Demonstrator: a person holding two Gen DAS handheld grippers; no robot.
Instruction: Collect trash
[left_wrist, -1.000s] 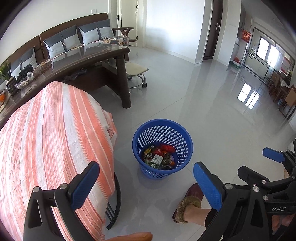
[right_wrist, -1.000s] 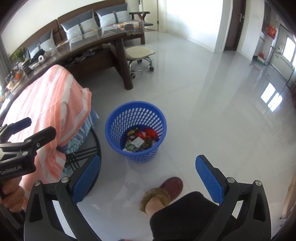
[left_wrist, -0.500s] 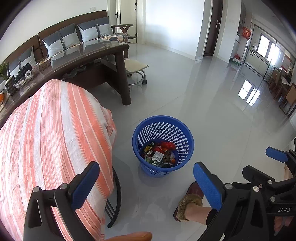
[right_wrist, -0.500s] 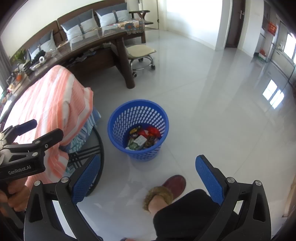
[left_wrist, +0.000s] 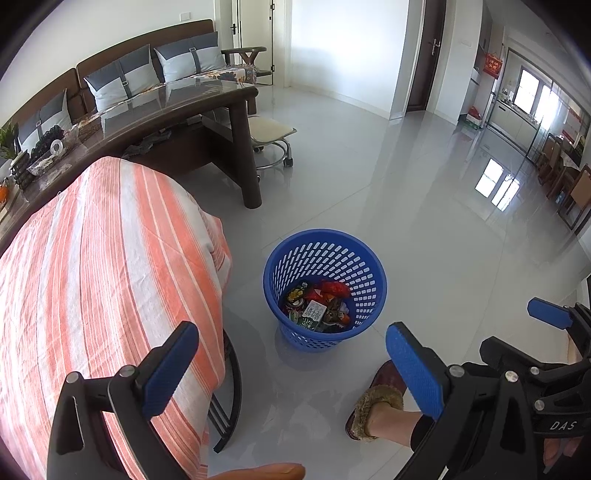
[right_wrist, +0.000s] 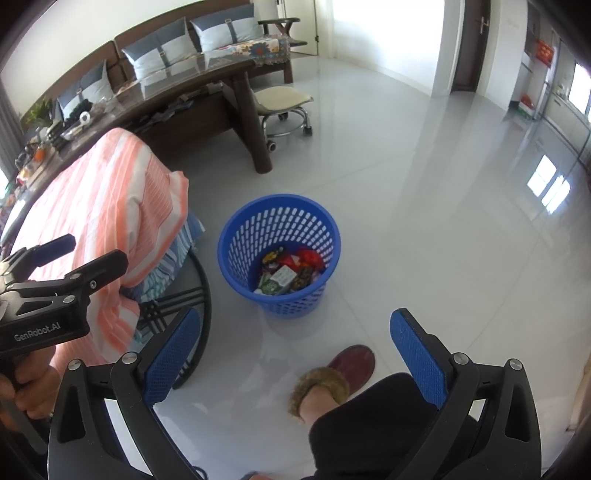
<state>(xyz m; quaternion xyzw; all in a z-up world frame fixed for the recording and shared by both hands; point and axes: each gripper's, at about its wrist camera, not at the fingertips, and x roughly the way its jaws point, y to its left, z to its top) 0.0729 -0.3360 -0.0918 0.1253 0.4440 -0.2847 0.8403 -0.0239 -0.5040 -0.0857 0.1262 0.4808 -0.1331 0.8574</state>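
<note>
Shifted slightly versus one second earlier: blue waste basket (left_wrist: 325, 290) now nearer frame centre. Sits on floor, trash (left_wrist: 317, 308) inside. Left gripper (left_wrist: 291, 365) and right gripper (right_wrist: 295, 354) both spread wide, empty; basket ahead, right marginally nearer.

Left gripper (left_wrist: 291, 365) and right gripper (right_wrist: 295, 354) – black frames, silver screws, blue textured pads; "GenRobot.AI", "DAS" markings. Person wore dark trousers, maroon fur-trimmed slipper (right_wrist: 338, 374).

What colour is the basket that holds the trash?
Blue, with small holes all over its wall; the basket shows best in the right wrist view.
</note>
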